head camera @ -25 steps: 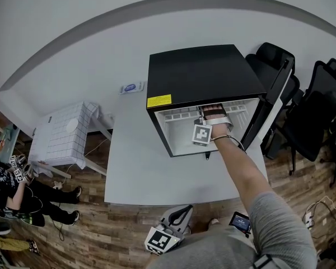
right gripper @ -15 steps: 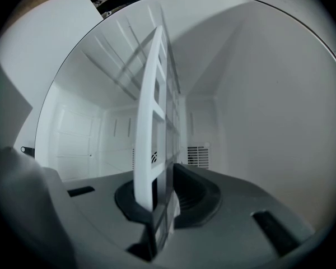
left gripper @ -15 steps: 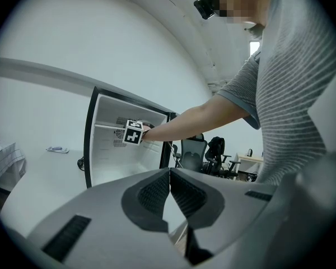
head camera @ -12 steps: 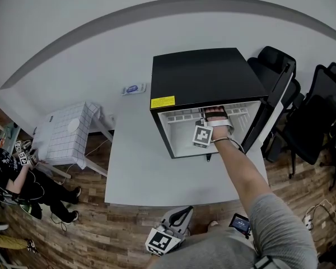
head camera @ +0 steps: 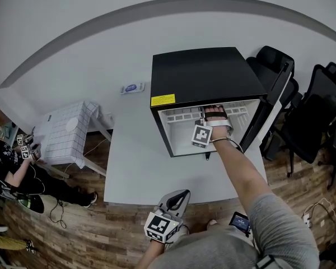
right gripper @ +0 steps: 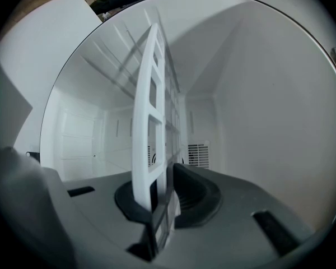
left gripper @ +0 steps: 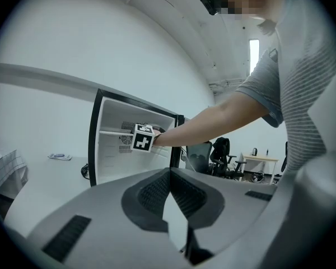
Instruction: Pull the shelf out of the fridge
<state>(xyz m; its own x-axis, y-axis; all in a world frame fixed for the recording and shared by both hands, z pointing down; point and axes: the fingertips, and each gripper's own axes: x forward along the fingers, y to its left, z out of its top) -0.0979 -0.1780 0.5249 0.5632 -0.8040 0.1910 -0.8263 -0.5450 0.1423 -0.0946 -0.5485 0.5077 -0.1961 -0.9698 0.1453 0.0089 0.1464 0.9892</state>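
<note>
Right gripper view is showing my right gripper (right gripper: 159, 200) clamping narrowly on the front edge of the white slatted plastic shelf (right gripper: 147, 105), which is sitting inside the black mini fridge (head camera: 204, 74). Compared with a second ago, the shelf is not sliding out, so I judge the pull is still ahead. Only my left gripper (left gripper: 169, 175), closed and empty, is rising slightly by the grey table (head camera: 137, 172) edge.

White counter (head camera: 140, 167) bearing a black fridge (head camera: 204, 74). A small blue-and-white item (head camera: 131, 88) lies near the fridge.
</note>
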